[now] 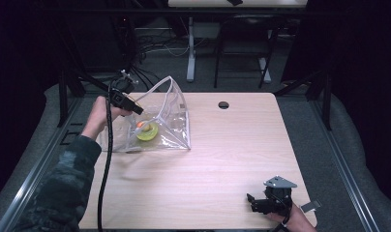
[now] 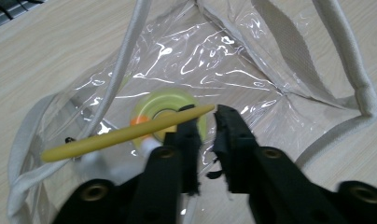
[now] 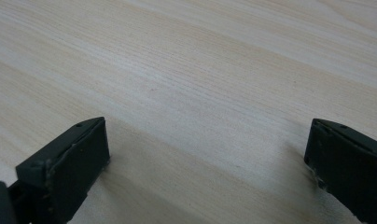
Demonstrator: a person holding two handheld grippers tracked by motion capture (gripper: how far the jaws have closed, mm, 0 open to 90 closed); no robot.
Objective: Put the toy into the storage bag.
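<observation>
Hovering over the mouth of a clear plastic bag (image 1: pixel 170 126) at the table's far left, the left gripper (image 1: pixel 138 110) points down into the opening; in the left gripper view its own jaws stand a narrow gap apart, and the left gripper (image 2: pixel 206 122) has a slim yellow stick (image 2: pixel 126 133) lying across the tip of one jaw, reaching out to the side above the bag. Whether the jaws actually pinch that stick I cannot tell; the gap between them looks empty. The bag has pale fabric edging (image 2: pixel 122 70) around its rim and stands opened up on the light wooden table (image 1: pixel 232 154). Inside it, on the bottom, lies a yellow-green roll of tape (image 2: pixel 169 103), with a small orange piece (image 2: pixel 139 122) just beside it; the same roll (image 1: pixel 147 131) shows through the clear wall from the high view. A hand (image 1: pixel 99 116) in a camouflage-patterned sleeve (image 1: pixel 63 188) holds the left gripper, its black cable (image 1: pixel 105 164) trailing down toward the near edge.

The right gripper (image 1: pixel 254 202) rests near the table's near right corner, well apart from the bag, its jaws spread wide over bare wood, a grey three-cornered plate (image 1: pixel 279 182) on top
</observation>
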